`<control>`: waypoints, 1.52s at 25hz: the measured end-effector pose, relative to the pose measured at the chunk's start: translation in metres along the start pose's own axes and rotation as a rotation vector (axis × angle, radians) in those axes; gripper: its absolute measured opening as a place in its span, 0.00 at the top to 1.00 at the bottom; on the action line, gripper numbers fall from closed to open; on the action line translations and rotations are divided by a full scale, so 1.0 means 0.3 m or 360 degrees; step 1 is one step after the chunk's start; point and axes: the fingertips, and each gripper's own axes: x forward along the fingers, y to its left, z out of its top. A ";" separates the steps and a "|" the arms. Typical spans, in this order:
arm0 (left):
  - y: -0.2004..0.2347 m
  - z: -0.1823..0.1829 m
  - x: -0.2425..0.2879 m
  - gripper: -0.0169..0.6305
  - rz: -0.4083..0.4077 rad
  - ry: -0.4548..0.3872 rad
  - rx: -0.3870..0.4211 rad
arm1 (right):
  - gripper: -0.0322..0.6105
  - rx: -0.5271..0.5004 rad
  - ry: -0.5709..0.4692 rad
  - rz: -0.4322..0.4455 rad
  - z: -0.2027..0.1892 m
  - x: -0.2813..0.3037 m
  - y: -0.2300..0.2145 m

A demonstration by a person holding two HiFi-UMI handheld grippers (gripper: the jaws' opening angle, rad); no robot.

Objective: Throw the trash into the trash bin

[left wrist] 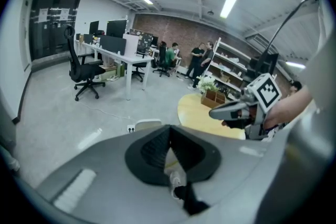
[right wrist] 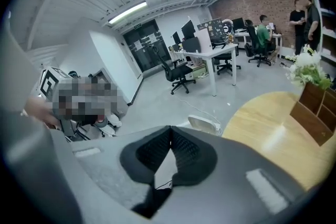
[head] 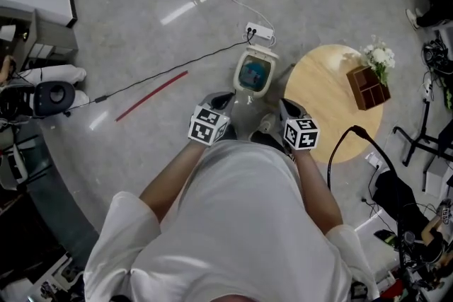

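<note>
A cream trash bin (head: 255, 72) with a bluish liner stands on the floor just ahead of both grippers; its rim also shows in the left gripper view (left wrist: 147, 124) and the right gripper view (right wrist: 205, 123). My left gripper (head: 226, 98) (left wrist: 169, 131) is held side by side with my right gripper (head: 285, 105) (right wrist: 170, 131), both pointing down toward the bin. Each has its jaws shut tip to tip. I see no trash between either pair; only floor shows through the gaps below the tips. The right gripper (left wrist: 215, 112) also appears in the left gripper view.
A round wooden table (head: 322, 102) with a brown box of white flowers (head: 368, 85) stands right of the bin. A power strip (head: 260, 31) and its cables lie on the floor behind it. Desks, office chairs (left wrist: 84, 71) and several people are farther back.
</note>
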 end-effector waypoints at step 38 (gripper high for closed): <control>-0.043 -0.001 -0.005 0.97 0.0020 0.0010 -0.0027 | 0.95 0.0012 -0.0073 -0.0002 -0.017 -0.089 -0.015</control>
